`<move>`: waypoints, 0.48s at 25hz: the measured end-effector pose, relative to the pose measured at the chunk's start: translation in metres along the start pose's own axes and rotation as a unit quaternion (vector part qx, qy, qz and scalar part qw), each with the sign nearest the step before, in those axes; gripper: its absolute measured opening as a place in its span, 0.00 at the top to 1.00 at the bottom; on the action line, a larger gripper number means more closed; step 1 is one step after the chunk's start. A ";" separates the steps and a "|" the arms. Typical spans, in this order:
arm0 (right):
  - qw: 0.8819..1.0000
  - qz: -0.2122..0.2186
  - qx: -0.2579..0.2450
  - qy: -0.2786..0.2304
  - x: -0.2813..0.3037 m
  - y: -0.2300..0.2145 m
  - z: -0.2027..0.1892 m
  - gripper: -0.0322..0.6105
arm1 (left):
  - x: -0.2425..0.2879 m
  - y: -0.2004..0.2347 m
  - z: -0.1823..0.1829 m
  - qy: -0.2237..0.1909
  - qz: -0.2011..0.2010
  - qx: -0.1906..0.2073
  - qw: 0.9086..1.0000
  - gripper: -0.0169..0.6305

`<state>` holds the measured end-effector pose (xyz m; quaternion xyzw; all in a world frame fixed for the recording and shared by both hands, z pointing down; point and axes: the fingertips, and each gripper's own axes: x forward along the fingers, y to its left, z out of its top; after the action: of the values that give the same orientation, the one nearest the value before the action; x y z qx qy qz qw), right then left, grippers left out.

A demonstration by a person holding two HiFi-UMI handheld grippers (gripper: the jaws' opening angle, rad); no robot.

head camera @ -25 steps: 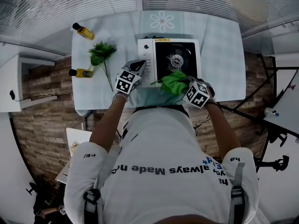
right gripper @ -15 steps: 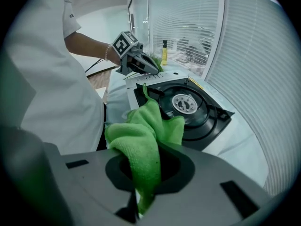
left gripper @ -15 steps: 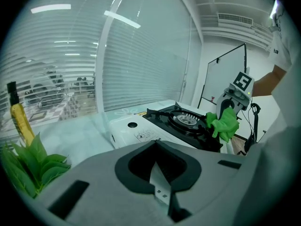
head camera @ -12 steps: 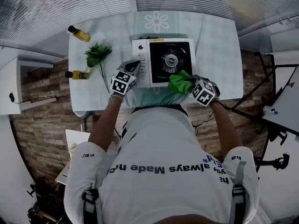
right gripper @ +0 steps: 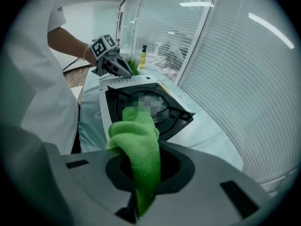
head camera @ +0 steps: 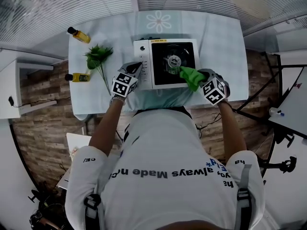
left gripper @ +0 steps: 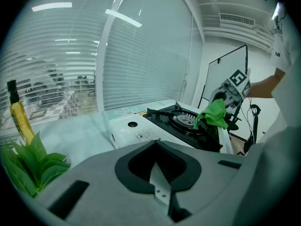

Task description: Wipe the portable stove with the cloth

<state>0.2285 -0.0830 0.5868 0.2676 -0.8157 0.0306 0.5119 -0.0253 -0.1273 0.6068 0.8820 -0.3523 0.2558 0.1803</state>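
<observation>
Head view: portable stove point(head camera: 165, 63) sits mid-table point(head camera: 225, 42), white body, black top. Right gripper point(head camera: 200, 78) is clenched on the green cloth point(head camera: 191, 75). The cloth rests on the black top at about 4 o'clock from the burner point(head camera: 173, 60). Right gripper view: cloth wad pinched between the jaws, bunched over the stove's near edge. Left gripper point(head camera: 138, 66) is at the stove's 8 o'clock, by the white control panel; contact with the stove unclear. Left gripper view: jaws closed together, nothing between them. Green plant point(head camera: 98, 56) at 9 o'clock, well apart from the stove. One yellow bottle point(head camera: 79, 34) lies beyond it at 10 o'clock, a second bottle point(head camera: 76, 76) at 8 o'clock.
</observation>
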 end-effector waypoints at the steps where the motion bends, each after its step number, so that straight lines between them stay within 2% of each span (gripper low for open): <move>1: 1.000 0.007 0.009 0.003 0.009 0.003 -0.005 0.91 | 0.000 0.000 0.000 -0.001 -0.001 -0.002 1.000 0.95; 4: 1.000 0.002 0.029 -0.004 0.023 0.001 -0.006 0.91 | 0.001 -0.001 0.001 -0.004 -0.002 -0.005 1.000 0.95; 8: 1.000 -0.012 0.028 -0.001 0.029 -0.008 0.002 0.91 | 0.000 -0.001 0.000 0.001 -0.003 0.000 1.000 0.95; 12: 0.998 -0.046 0.038 -0.003 0.039 -0.030 0.009 0.91 | 0.001 -0.001 0.001 0.001 -0.007 0.006 1.000 0.95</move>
<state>0.2224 -0.1277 0.6085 0.3239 -0.8024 0.0369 0.4998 -0.0234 -0.1274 0.6059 0.8850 -0.3448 0.2577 0.1774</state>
